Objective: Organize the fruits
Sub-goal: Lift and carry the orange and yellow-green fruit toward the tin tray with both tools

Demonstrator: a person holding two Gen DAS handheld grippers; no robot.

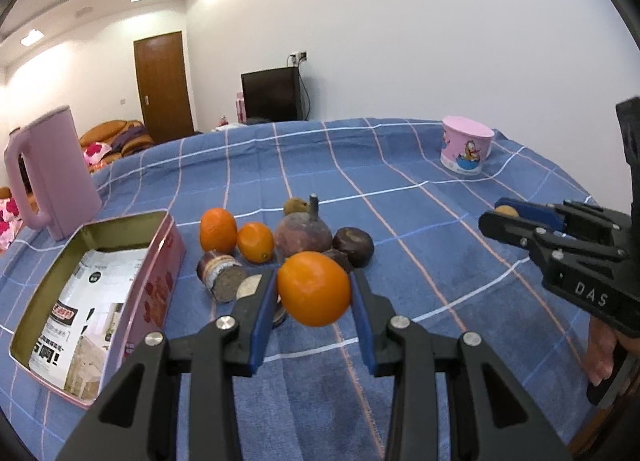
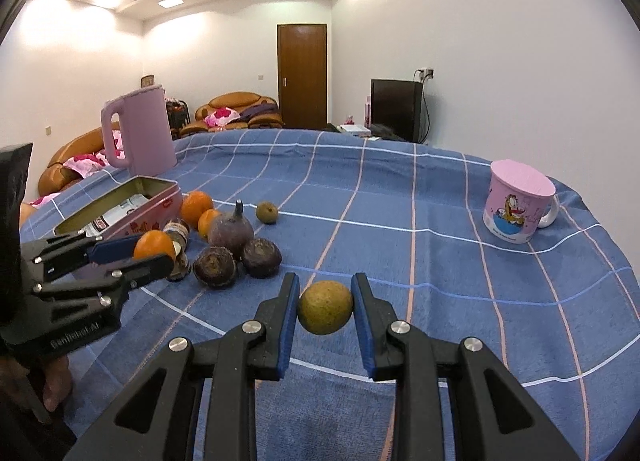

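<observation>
An orange (image 1: 314,288) is gripped by the left gripper (image 1: 314,293), lifted above the fruit pile (image 1: 304,237), probably for the open tin (image 1: 92,301) at the left. A brownish fruit (image 2: 325,307) is clamped in the right gripper (image 2: 325,301). A blue checked cloth (image 2: 400,201) covers the table; a pink kettle (image 1: 56,173) and mug (image 2: 516,201) stand far.

The tablecloth (image 2: 400,221) is looking like soft, napped cloth, matt blue. The tin (image 1: 152,285) is showing dull brassy metal inside, with glossy printed paper (image 1: 88,313) lying in it. The orange (image 1: 314,288) is shining smooth and waxy; the longan (image 2: 325,307) is looking matt, finely rough. The grippers' black plastic is gleaming faintly, with bright metal bolts.
</observation>
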